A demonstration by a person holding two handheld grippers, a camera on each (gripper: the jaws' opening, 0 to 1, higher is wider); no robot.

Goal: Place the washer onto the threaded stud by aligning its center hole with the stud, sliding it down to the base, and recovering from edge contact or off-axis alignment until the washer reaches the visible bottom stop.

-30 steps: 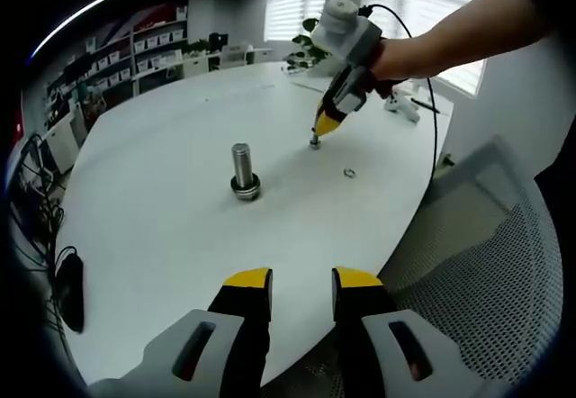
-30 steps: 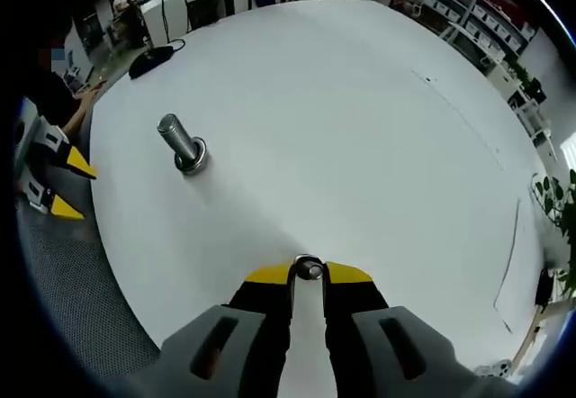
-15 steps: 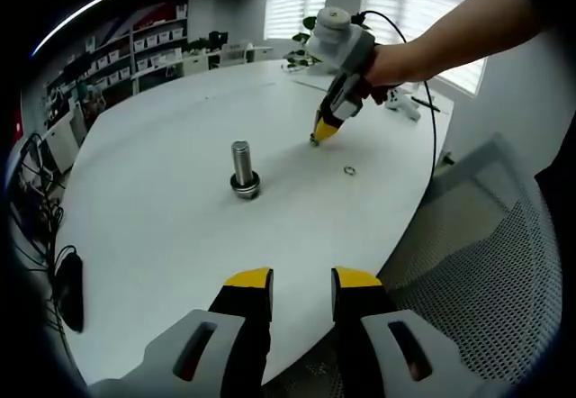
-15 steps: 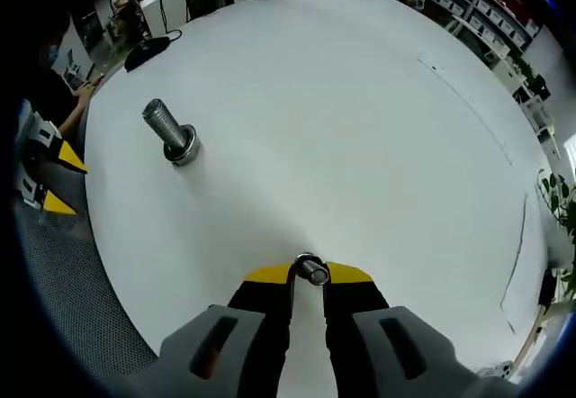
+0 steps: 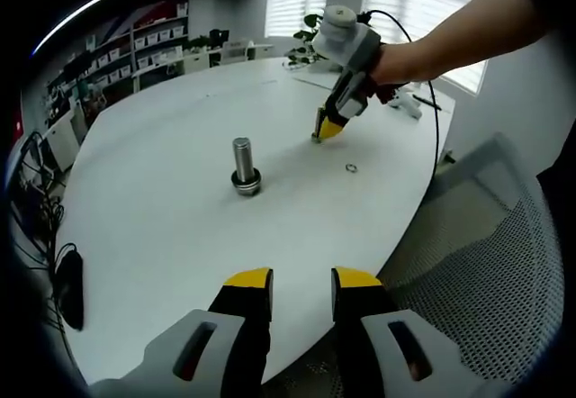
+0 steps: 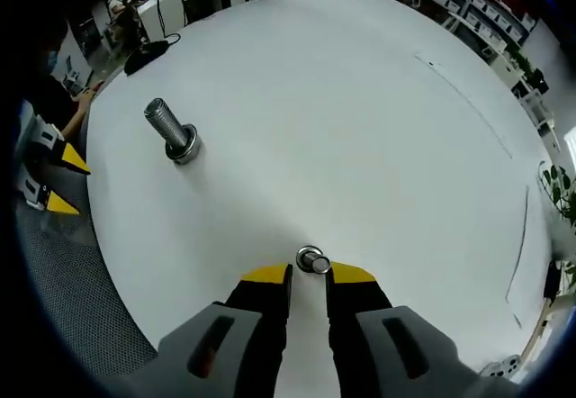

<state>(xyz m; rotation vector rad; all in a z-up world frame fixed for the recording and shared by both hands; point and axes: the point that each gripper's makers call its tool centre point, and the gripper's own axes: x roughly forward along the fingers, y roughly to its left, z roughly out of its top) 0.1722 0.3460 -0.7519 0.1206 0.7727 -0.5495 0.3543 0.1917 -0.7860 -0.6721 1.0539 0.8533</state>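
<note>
A threaded steel stud (image 5: 244, 166) stands upright on its flanged base on the white table (image 5: 162, 227); it also shows at the left of the right gripper view (image 6: 171, 131). A small thick metal washer (image 6: 312, 259) lies on the table just ahead of my right gripper (image 6: 310, 276). The jaws are a narrow gap apart, and the washer is at their tips, not between them. In the left gripper view the right gripper (image 5: 324, 131) points down at the washer (image 5: 317, 137), right of the stud. My left gripper (image 5: 301, 281) hangs open over the near table edge, holding nothing.
A second thin ring (image 5: 350, 167) lies on the table right of the stud. A grey mesh chair (image 5: 468, 263) stands by the table edge. A black mouse (image 5: 70, 290) and cables sit at the far left. Shelves and desks line the room behind.
The washer sat between the right gripper's tips before; now it lies just in front of them and the jaws have parted slightly. The left gripper has not moved.
</note>
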